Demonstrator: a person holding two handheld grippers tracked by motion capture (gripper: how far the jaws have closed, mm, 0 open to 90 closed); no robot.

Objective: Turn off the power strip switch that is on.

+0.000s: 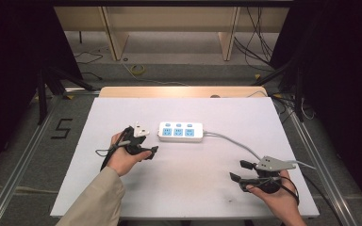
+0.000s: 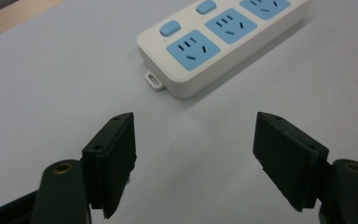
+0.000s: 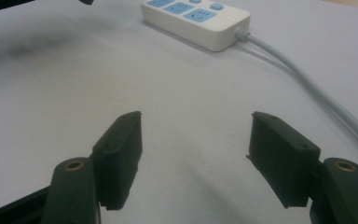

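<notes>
While left tongs (image 2: 195, 158) gape, power strip (image 2: 223, 39) near

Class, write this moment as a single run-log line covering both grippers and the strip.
left gripper: open, empty, beside strip | right gripper: open, empty | white power strip with blue sockets: flat on white table, untouched

Power strip (image 1: 180, 131) lies mid-bench (image 1: 193, 188), its cord (image 1: 235, 141) trailing right; left tongs (image 1: 143, 146) just left of it, right tongs (image 1: 238, 171) near-right.
</notes>
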